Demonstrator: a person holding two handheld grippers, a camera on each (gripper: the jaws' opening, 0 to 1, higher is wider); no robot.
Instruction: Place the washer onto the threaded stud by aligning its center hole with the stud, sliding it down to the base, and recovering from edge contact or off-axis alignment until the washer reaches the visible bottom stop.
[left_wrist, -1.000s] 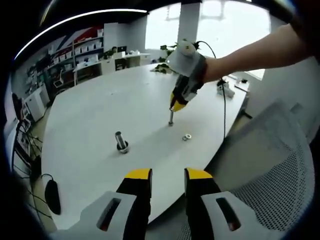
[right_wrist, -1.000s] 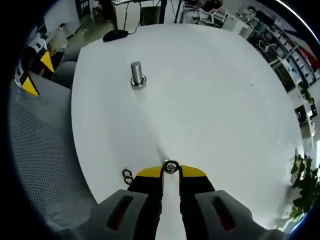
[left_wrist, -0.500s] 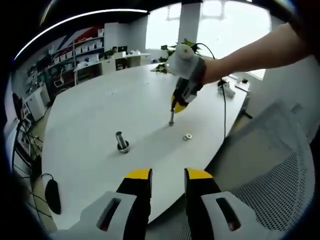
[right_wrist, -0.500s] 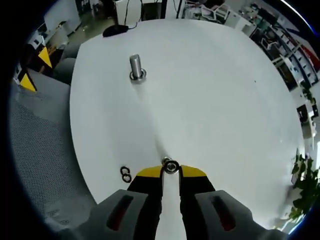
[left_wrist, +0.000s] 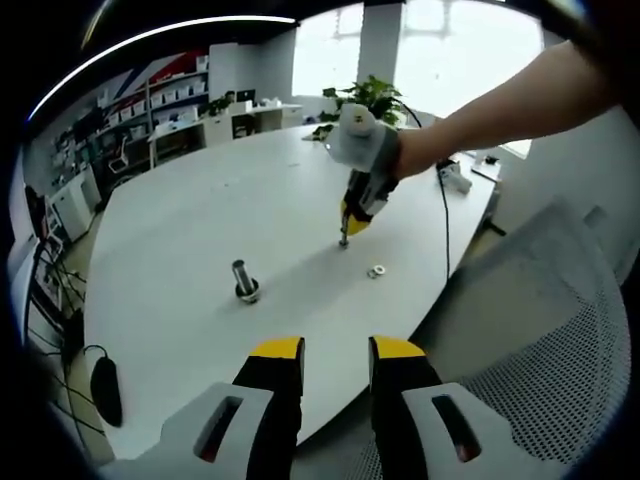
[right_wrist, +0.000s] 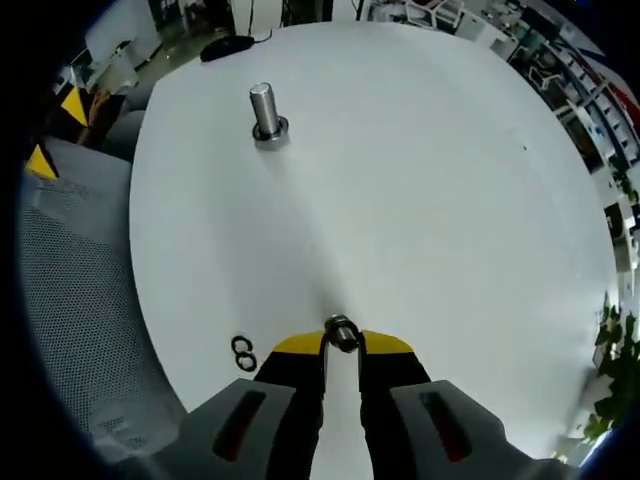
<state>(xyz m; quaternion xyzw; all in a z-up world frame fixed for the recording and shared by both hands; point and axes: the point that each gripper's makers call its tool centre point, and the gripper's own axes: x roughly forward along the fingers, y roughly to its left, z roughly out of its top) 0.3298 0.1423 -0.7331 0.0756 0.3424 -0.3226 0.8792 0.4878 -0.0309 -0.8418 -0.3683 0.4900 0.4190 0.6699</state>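
In the right gripper view my right gripper (right_wrist: 342, 342) is shut on a small metal ring, the washer (right_wrist: 341, 332), held at its yellow tips and looking tilted. In the left gripper view that right gripper (left_wrist: 356, 208), held by a person's hand, points down onto the top of a thin stud (left_wrist: 343, 240) standing on the white table (left_wrist: 190, 220). A second, thicker stud (right_wrist: 266, 112) with a ring at its base stands apart, also visible as the stud (left_wrist: 244, 283) nearer me. My left gripper (left_wrist: 337, 350) is open, above the table's near edge with nothing between its fingers.
Two loose washers (right_wrist: 243, 350) lie on the table beside the right gripper, seen in the left gripper view as washers (left_wrist: 376, 271). A grey mesh chair (left_wrist: 540, 330) stands at the table's edge. A black mouse (left_wrist: 103, 390) lies off to the left.
The right gripper has shifted a little over the thin stud, and the ring at its tips now looks tilted instead of flat. The left gripper has not moved.
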